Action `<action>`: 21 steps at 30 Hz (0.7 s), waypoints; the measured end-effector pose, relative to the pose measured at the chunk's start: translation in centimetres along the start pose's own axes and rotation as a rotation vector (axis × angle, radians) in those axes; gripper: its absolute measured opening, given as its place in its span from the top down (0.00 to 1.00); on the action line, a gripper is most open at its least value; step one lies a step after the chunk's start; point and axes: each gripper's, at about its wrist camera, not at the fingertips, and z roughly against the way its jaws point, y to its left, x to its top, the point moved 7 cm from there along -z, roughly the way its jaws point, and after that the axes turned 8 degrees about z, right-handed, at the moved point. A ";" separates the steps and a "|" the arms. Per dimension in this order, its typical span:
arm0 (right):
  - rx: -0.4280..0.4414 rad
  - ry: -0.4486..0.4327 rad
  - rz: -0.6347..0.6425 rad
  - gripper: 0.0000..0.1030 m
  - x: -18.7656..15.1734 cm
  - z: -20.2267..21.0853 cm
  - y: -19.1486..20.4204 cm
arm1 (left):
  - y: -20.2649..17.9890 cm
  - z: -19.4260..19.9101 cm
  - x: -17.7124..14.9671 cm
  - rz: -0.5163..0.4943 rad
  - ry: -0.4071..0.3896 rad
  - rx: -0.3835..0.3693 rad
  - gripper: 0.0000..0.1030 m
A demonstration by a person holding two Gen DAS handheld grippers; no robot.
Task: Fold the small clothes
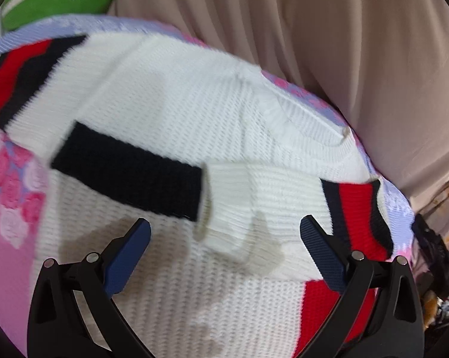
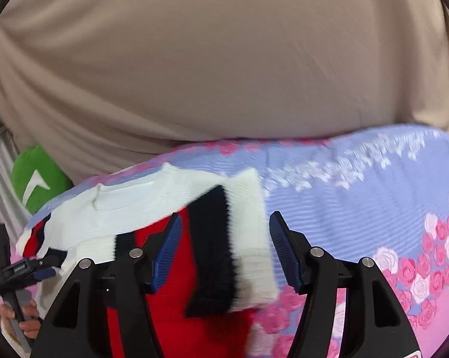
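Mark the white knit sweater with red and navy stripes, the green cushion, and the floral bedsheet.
White knit sweater with red and navy stripes (image 1: 153, 101): left wrist view, white back panel.
Green cushion (image 2: 38, 176): right wrist view, green face.
Floral bedsheet (image 2: 358, 197): right wrist view, bare lilac area.

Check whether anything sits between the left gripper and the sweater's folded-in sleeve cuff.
Nothing visible does. The left gripper hangs open above the sweater, and the white cuff lies on it between the fingers, uncovered.
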 end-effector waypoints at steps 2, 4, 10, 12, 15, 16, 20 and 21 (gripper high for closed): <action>-0.012 0.033 -0.007 0.41 -0.5 -1.4 -0.7 | -0.9 -0.6 -0.6 -0.018 0.008 0.014 0.05; 0.000 0.072 0.004 0.40 -0.8 -3.2 -0.3 | -2.2 -1.0 -0.8 -0.063 0.006 0.014 0.18; -0.012 0.177 0.095 0.91 -1.5 -7.9 2.3 | -5.0 -2.3 1.1 -0.122 0.020 0.057 0.87; 0.068 0.050 0.051 0.92 0.4 -4.9 3.0 | -6.2 -0.5 3.2 -0.140 -0.042 0.023 0.88; 0.164 -0.188 -0.009 0.93 3.0 1.6 3.3 | -8.5 3.7 5.9 -0.204 -0.229 0.008 0.88; 0.166 -0.222 -0.026 0.93 2.9 2.3 2.8 | -8.9 4.9 6.5 -0.216 -0.282 0.001 0.88; 0.028 0.057 0.000 0.92 -1.7 -5.3 0.3 | -6.7 0.9 6.1 -0.231 -0.229 0.075 0.86; 0.000 0.123 0.004 0.92 -2.8 -6.8 -0.1 | -5.3 -1.2 5.5 -0.237 -0.178 0.120 0.86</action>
